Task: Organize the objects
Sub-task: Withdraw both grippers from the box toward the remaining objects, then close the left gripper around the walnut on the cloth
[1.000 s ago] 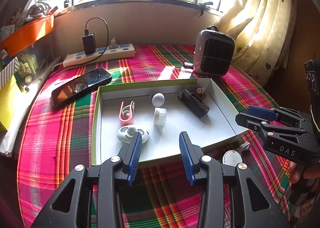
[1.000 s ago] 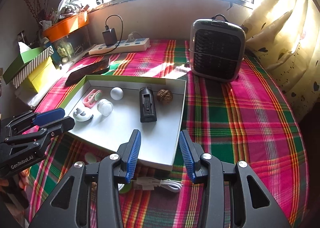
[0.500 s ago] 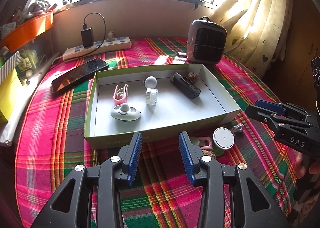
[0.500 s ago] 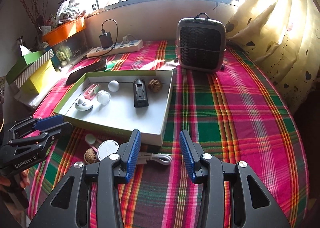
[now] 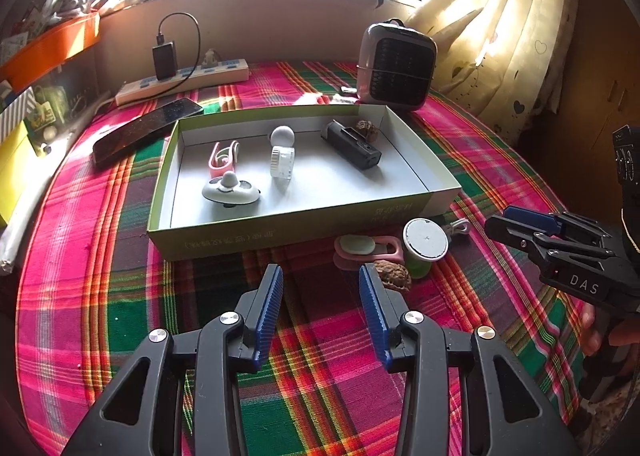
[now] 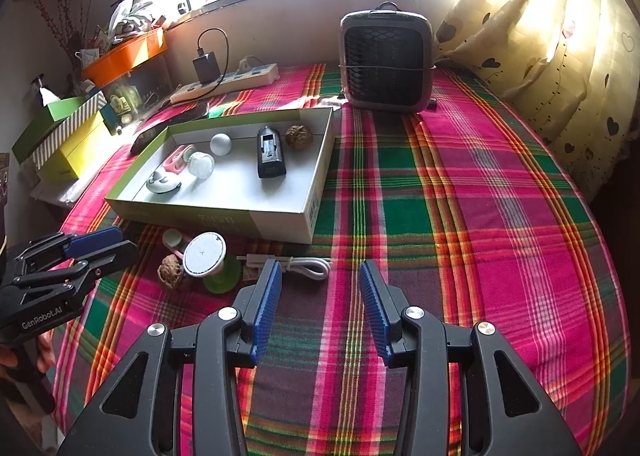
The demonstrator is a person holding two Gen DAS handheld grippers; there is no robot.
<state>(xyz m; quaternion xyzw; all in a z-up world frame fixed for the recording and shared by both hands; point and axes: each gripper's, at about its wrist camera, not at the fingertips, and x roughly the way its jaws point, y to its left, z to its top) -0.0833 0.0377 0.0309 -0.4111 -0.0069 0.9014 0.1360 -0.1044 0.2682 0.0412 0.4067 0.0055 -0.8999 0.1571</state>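
Note:
A shallow green-and-white box (image 5: 280, 232) (image 6: 280, 221) lies on the plaid cloth. It holds a pink clip (image 5: 224, 157), a white ball (image 5: 282, 134), a clear jar (image 5: 282, 161), a white round gadget (image 5: 230, 189), a black device (image 5: 352, 145) and a walnut (image 6: 299, 135). In front of the box lie a green spool with a white top (image 5: 425, 240) (image 6: 205, 256), a second pink clip (image 5: 366, 248), a walnut (image 5: 392, 276) (image 6: 171, 272) and a white cable (image 6: 308, 266). My left gripper (image 5: 320, 312) is open and empty, near these. My right gripper (image 6: 320, 308) is open and empty, just short of the cable.
A grey fan heater (image 6: 386, 61) stands behind the box. A power strip with a charger (image 5: 180, 79) and a black phone (image 5: 148, 127) lie at the back left. Boxes and an orange tray (image 6: 124, 53) line the left edge. A curtain (image 6: 540, 35) hangs at the right.
Both grippers have pulled back toward me from over the box's front edge. The loose items in front of the box have come into view. Both stay open.

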